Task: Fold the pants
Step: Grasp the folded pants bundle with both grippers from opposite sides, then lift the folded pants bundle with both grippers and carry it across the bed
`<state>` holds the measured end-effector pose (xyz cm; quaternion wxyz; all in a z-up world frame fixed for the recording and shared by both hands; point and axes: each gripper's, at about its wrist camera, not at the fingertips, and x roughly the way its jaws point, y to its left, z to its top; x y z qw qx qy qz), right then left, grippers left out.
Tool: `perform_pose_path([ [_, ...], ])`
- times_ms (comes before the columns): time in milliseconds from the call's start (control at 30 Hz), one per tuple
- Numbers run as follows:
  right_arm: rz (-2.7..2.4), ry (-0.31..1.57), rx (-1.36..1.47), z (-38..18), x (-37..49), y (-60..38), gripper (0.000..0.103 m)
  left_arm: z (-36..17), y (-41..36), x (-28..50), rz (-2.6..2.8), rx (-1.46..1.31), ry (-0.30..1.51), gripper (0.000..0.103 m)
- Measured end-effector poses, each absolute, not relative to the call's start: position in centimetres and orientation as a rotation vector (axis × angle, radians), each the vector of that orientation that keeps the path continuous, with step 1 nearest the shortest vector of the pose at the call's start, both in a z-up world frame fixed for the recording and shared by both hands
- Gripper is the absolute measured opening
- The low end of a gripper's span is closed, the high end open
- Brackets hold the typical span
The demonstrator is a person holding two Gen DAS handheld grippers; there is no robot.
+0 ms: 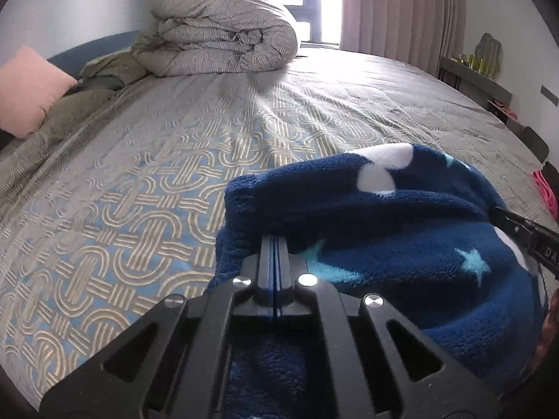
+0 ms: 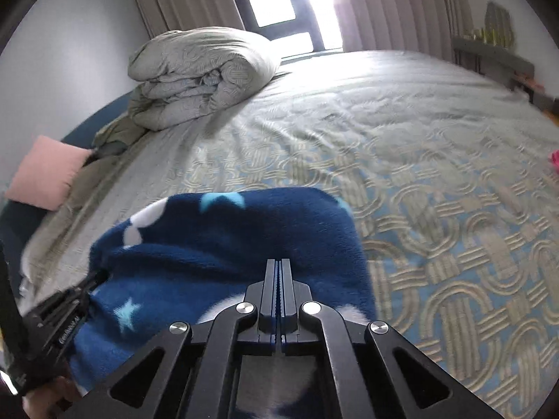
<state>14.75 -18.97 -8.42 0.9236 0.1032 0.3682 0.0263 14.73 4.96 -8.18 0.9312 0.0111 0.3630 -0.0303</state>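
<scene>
Pinching the starry blue pants [image 1: 401,244], both grippers' fingers [image 1: 275,244] [image 2: 278,272] close; lettering illegible.

In the lower middle of the frame, the right tongs [image 2: 278,265] are pressed together on the near edge of the pants [image 2: 244,244], a dark blue fleece with pale blue stars and white patches that bunches up across the lower left. At the left edge the left tongs [image 2: 96,277] bite into the same fabric from the side, closed on a fold. The pants hang just above the bed [image 2: 436,192], whose sheet carries a woven loop pattern. In the upper left a rolled grey duvet [image 2: 199,76] lies on the bed, and a pink pillow [image 2: 45,171] sits at the left. Curtains [image 2: 401,7] and a bright window [image 2: 276,3] fill the top.
</scene>
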Motion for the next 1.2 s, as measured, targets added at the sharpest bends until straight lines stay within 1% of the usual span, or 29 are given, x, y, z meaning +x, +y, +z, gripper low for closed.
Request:
perform_pose_path([
  [67, 0.049, 0.745, 0.197, -8.5, 14.7, -18.9, 0.0, -8.3, 5.3, 14.6, -0.072, -0.005, 0.744, 0.004],
  [233, 0.05, 0.737, 0.267, -8.8, 14.4, -20.1, 0.0, -8.4, 5.4, 14.5, -0.072, -0.007, 0.743, 0.004],
  [600, 0.032, 0.737, 0.224, -8.5, 14.3, -19.1, 0.0, -8.0, 5.2, 14.2, -0.087, -0.009, 0.744, 0.003],
  [667, 0.055, 0.749, 0.238, -8.2, 14.4, -19.2, 0.004, -7.0, 5.5, 14.2, -0.111, -0.018, 0.77, 0.003],
  [700, 0.068, 0.757, 0.249, -7.9, 14.4, -19.3, 0.008, -6.7, 5.7, 14.0, -0.123, -0.031, 0.782, 0.004],
  [733, 0.1, 0.764, 0.275, -7.5, 14.1, -19.6, 0.016, -6.1, 6.1, 13.8, -0.135, -0.057, 0.798, 0.008],
  [767, 0.13, 0.765, 0.303, -7.2, 13.7, -20.1, 0.019, -5.6, 6.4, 13.5, -0.144, -0.076, 0.805, 0.018],
  [800, 0.14, 0.76, 0.324, -6.9, 13.3, -20.4, 0.026, -5.2, 6.8, 13.2, -0.152, -0.098, 0.807, 0.027],
  [833, 0.144, 0.747, 0.364, -6.5, 12.4, -21.2, 0.037, -4.4, 7.4, 12.7, -0.151, -0.122, 0.803, 0.055],
  [867, 0.14, 0.74, 0.388, -6.3, 11.9, -21.8, 0.043, -3.9, 7.9, 12.2, -0.133, -0.131, 0.797, 0.076],
  [900, 0.136, 0.731, 0.429, -6.0, 10.9, -22.7, 0.05, -3.6, 8.2, 11.9, -0.13, -0.141, 0.786, 0.078],
  [933, 0.141, 0.728, 0.455, -5.9, 10.4, -23.3, 0.051, -3.2, 8.7, 11.4, -0.143, -0.16, 0.774, 0.078],
  [1033, 0.187, 0.752, 0.529, -5.7, 8.9, -25.0, 0.051, -3.0, 10.1, 10.8, -0.192, -0.241, 0.809, 0.078],
  [1200, 0.267, 0.825, 0.63, -6.8, 8.3, -26.5, 0.052, -4.9, 12.2, 11.8, -0.255, -0.393, 0.903, 0.078],
])
